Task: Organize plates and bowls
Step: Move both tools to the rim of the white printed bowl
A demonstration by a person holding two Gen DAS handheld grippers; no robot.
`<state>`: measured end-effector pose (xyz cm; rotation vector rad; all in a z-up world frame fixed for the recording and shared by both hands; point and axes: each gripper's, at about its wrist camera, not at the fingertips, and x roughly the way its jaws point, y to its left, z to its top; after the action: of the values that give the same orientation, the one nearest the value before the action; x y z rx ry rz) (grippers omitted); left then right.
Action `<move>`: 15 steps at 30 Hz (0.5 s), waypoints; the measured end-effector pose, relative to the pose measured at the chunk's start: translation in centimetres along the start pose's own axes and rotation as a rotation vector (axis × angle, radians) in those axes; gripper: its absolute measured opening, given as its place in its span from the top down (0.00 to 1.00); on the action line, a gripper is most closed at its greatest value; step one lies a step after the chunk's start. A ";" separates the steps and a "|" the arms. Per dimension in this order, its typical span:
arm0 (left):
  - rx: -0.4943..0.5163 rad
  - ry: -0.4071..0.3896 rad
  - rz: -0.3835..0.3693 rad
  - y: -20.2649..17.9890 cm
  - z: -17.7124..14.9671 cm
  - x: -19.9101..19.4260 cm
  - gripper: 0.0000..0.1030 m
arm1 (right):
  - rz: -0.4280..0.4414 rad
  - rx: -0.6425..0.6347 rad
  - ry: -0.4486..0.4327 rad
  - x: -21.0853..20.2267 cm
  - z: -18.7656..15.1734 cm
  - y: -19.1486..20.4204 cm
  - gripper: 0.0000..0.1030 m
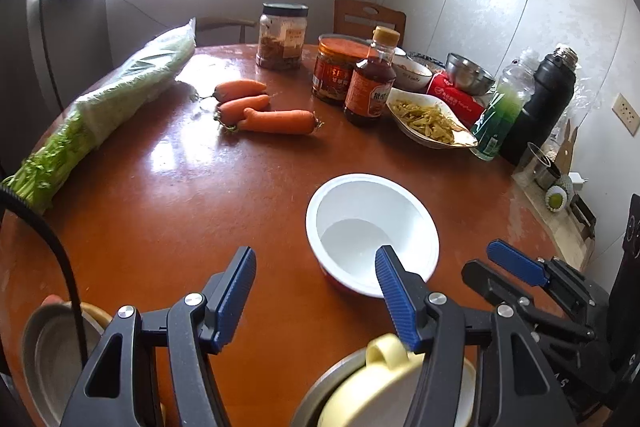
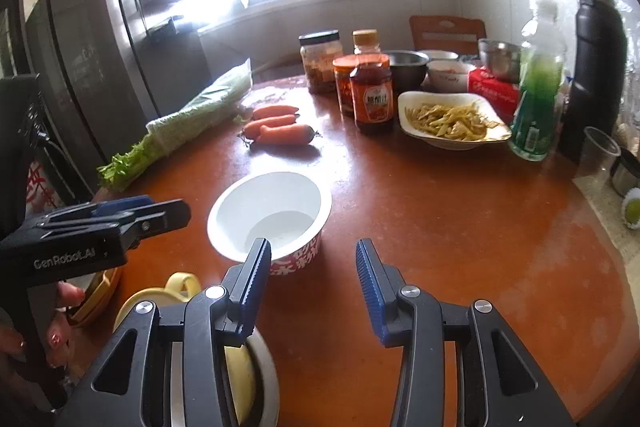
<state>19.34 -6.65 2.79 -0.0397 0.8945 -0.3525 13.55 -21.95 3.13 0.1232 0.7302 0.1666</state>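
The white paper bowl (image 1: 372, 233) stands upright and empty on the round brown table (image 1: 160, 219), and everything else is placed from it. Just short of it, the left gripper (image 1: 316, 269) hangs with its fingers spread wide and nothing between them; its right pad overlaps the bowl's near rim in the left wrist view, though contact cannot be judged. To the bowl's right, the right gripper (image 2: 314, 259) is likewise wide apart and empty over bare tabletop. Nearer than the bowl, under the grippers, a yellow cup (image 1: 384, 383) sits in a metal plate (image 2: 266, 379), and a second metal dish (image 1: 44, 351) lies at the table's near left edge. Beyond the bowl lie three carrots (image 1: 260, 107), with a bagged bunch of celery (image 1: 108, 107) farther left. Behind and to the right of the bowl, jars, a sauce bottle (image 1: 370, 79), a dish of yellow vegetables (image 1: 428, 123), steel bowls (image 1: 468, 73), a green bottle (image 1: 502, 107) and a black flask (image 1: 548, 99) crowd the far edge. The tabletop around the bowl and to its right lies open up to the rim.
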 end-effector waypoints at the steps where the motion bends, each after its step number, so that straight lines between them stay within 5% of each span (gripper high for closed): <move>1: -0.002 0.008 0.000 0.1 0.2 0.4 0.40 | 0.002 -0.001 0.008 0.5 0.2 -0.1 0.56; 9: -0.020 0.053 -0.014 0.4 1.2 3.2 0.40 | 0.019 -0.021 0.068 4.1 1.0 -0.4 0.57; 15: -0.038 0.109 -0.048 0.4 0.9 5.2 0.49 | 0.031 -0.052 0.079 5.6 1.2 0.2 0.69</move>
<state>23.18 -8.04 -0.66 -0.0776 1.0096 -0.3857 18.41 -20.73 0.42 0.0785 0.8019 0.2208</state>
